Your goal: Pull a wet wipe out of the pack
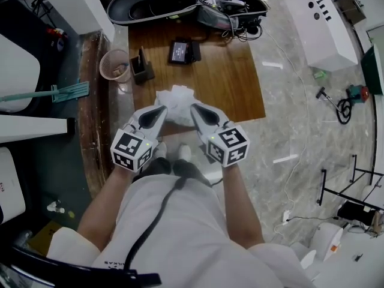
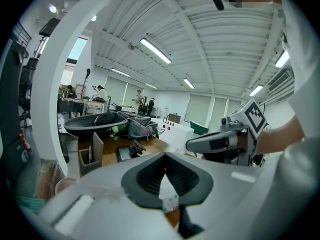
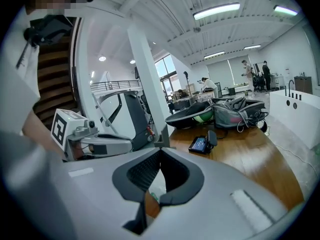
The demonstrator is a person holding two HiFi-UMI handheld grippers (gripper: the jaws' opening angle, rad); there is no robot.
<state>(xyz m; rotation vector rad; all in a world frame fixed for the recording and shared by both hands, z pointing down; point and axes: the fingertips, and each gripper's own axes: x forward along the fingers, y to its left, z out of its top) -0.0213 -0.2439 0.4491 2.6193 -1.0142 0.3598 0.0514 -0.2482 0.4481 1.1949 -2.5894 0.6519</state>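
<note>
Over the brown wooden counter's (image 1: 231,80) near edge, at twelve o'clock from us, our left gripper's (image 1: 163,108) fingers clench the soft white wet-wipe pack (image 1: 174,96). Our right gripper's (image 1: 193,107) fingers clench its white wipe (image 3: 156,183), seemingly partly drawn, not yet free.

The person wears a white short-sleeved top (image 1: 180,233), dark trousers (image 1: 157,167) and white shoes (image 1: 184,153). A black cable (image 1: 157,218) runs down over the top. The left gripper (image 1: 162,110) and the right gripper (image 1: 193,108) have light grey shells and dark ribbed pads (image 2: 150,176). Each carries a cube (image 1: 132,149) with black-and-white square markers.
</note>
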